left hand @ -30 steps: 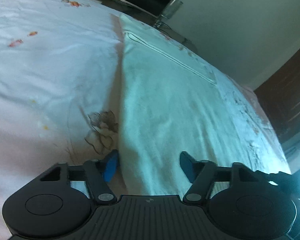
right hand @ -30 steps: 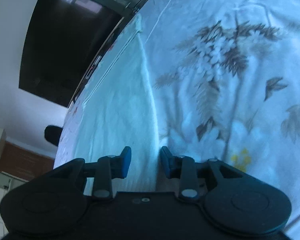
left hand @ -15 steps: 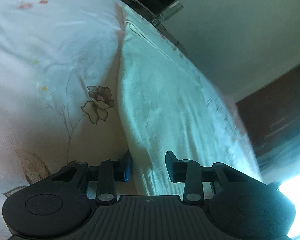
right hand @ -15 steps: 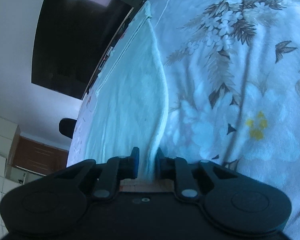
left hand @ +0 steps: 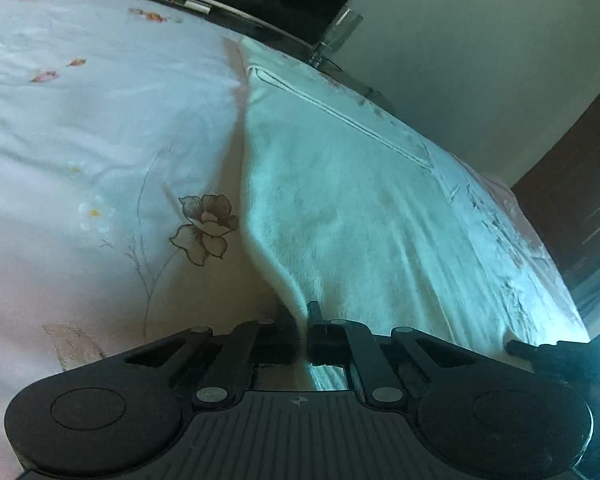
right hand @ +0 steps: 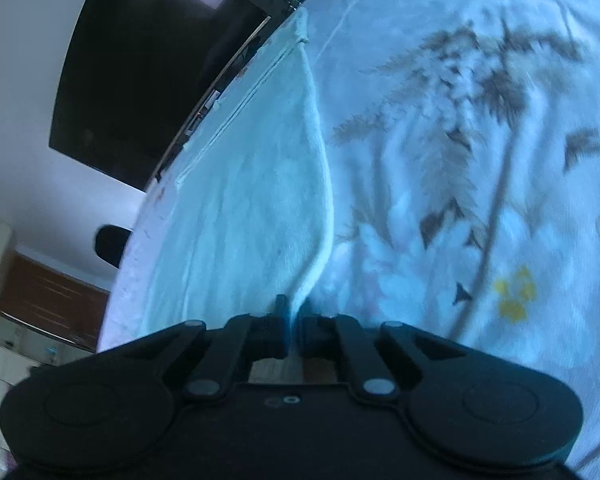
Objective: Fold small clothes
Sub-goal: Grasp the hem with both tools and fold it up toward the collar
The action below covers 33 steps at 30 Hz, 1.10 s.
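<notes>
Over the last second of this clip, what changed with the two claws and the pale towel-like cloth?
Both claws went from open, astride the near edge of the pale terry cloth, to shut on it: the left claw pinches one near corner, the right claw the other, each raising a small peak. The rest of the cloth lies flat on the floral bedsheet, as before.

White terry cloth (left hand: pixel 360 220), towel-like, spread flat on the bed ahead of both tongs. Stitched double line runs across near its far end. Near corners pulled up into peaks, one pinched in the left gripper (left hand: pixel 304 320), one in the right gripper (right hand: pixel 294 316). Faint marks mid-cloth, possibly stains; view blurred.
</notes>
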Available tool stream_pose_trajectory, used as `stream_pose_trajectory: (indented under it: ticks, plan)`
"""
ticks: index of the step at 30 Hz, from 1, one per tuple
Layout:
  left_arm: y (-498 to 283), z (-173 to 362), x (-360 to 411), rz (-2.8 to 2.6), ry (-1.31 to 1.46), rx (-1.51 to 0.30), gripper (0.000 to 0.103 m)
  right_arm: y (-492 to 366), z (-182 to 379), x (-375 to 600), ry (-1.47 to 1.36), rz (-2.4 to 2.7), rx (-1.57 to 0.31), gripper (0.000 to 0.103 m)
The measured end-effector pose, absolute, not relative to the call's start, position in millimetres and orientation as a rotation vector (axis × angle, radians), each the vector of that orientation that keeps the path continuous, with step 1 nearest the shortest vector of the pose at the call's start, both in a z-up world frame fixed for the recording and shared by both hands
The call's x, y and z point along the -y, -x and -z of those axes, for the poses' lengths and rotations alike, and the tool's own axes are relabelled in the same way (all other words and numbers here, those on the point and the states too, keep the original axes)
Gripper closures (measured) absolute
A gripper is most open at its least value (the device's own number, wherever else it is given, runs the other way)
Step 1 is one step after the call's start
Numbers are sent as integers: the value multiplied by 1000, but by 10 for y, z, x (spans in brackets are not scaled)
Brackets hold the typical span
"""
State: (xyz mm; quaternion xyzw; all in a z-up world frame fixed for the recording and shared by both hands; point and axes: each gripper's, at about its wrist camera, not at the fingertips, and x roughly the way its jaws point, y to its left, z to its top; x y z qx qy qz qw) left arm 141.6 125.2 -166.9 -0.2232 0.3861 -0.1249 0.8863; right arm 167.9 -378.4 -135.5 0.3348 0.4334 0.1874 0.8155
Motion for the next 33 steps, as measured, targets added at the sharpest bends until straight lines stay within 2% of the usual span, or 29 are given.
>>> stream_pose_trajectory:
  ticks: [7,16,24,33]
  plan:
    - [-1177,1506,-1468,262,600,-665,99,-1609,1020,3636,-594,-393,-835,98]
    - [-1577,751,-1583,329,604,-500,99,-1943,226,3517,-507,-475,-671,99]
    - [-2566,434,-1703,287,648,-497,99,-2723,-182,3432,-428,-420,-619,98]
    - [-3880,521,-1520,202,575,-603,99,-4043,-1,3363,-482,-367,-646,98]
